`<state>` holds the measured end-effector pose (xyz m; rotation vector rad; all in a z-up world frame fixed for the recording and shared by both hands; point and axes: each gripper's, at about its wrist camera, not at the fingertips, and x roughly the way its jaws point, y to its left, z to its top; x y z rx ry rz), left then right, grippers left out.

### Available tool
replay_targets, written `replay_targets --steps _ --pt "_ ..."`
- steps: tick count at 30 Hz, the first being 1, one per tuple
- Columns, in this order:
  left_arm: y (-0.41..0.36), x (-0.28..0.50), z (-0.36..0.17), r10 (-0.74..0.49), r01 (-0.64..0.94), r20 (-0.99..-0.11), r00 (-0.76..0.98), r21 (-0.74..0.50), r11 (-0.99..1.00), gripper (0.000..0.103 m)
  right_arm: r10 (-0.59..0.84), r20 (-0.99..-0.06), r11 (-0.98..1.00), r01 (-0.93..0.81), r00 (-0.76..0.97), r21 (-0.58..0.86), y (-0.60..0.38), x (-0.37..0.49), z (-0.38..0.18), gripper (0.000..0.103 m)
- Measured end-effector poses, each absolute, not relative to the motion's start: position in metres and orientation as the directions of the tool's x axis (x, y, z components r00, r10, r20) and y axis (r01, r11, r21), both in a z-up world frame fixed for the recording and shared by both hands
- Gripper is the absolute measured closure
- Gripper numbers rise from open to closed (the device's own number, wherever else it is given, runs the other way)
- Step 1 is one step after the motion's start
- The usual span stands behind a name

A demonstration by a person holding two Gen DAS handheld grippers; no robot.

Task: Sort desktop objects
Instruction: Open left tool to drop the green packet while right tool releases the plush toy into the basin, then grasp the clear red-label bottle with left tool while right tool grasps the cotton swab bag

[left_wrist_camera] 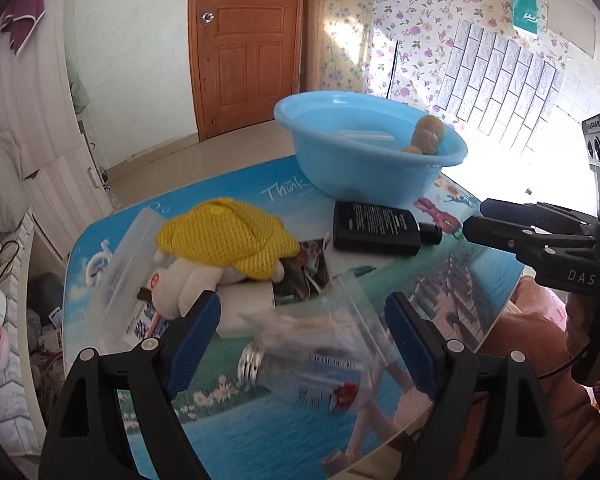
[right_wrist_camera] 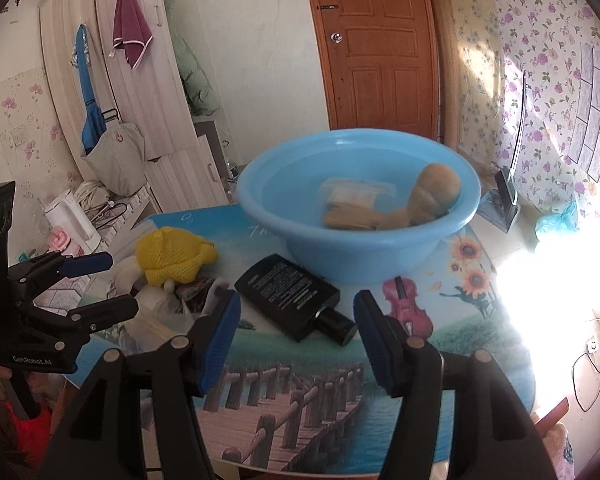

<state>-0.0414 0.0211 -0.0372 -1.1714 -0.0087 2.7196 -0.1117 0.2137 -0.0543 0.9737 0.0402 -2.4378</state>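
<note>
The left tongs [left_wrist_camera: 302, 336] stand apart at the bottom of the frame around a clear bag [left_wrist_camera: 320, 360], pads not touching it. The right tongs [right_wrist_camera: 296, 340] stand apart, empty, just below a black bottle [right_wrist_camera: 288, 292] lying on the bench [right_wrist_camera: 292, 400], beneath the blue basin [right_wrist_camera: 356, 248].

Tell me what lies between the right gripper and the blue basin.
The black bottle lies on its side between the right gripper and the blue basin, its cap toward the gripper; the right wrist view shows it.

Both black grippers bear blue-padded jaws, silver screws and white lettering.
</note>
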Motion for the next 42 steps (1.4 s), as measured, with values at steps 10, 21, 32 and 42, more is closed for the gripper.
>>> replay_targets --steps 10,21,32,42 --pt "0.013 -0.015 -0.059 0.182 -0.165 -0.745 -0.641 -0.097 -0.981 0.019 -0.442 -0.697 -0.861 0.484 -0.565 0.155 0.2 -0.09 -0.071 0.044" --pt "0.019 -0.019 -0.077 0.225 -0.224 -0.754 -0.617 -0.105 -0.969 0.018 -0.446 -0.717 -0.851 0.503 -0.537 0.153 0.189 -0.088 -0.076 0.044" --pt "0.017 -0.027 -0.089 0.251 -0.252 -0.761 -0.599 -0.118 -0.96 0.019 -0.492 -0.74 -0.818 0.534 -0.459 0.213 0.17 -0.093 -0.085 0.042" --pt "0.004 -0.023 -0.087 0.243 -0.263 -0.755 -0.609 -0.097 -0.96 0.014 -0.546 -0.762 -0.762 0.586 -0.349 0.277 0.132 -0.101 -0.101 0.026"
